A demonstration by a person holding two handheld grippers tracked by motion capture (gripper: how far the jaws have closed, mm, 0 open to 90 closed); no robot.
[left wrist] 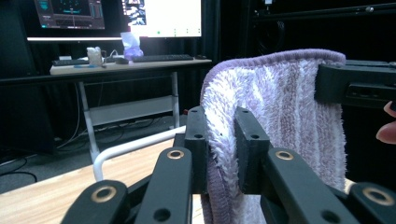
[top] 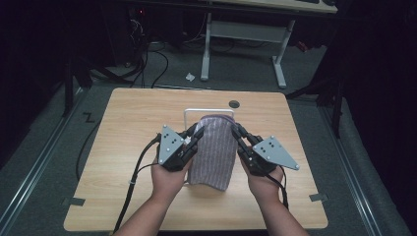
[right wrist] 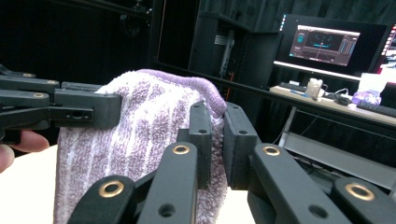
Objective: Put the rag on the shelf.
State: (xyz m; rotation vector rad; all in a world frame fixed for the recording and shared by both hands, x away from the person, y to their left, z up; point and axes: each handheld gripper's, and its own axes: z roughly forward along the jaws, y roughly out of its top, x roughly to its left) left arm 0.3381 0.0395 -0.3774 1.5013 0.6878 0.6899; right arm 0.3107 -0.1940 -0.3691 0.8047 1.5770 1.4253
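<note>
Grippers pinch towel edges.

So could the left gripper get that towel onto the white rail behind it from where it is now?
Probably yes. The left gripper and right gripper each pinch a top corner of the purple towel, which hangs just in front of the white rail. Nothing stands between them, though both hands would have to move together.

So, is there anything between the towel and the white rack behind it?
Nothing visible. The purple towel hangs from the left claw and the right claw, each shut on a top corner. The white rack stands just behind it, with its bar bare.
</note>
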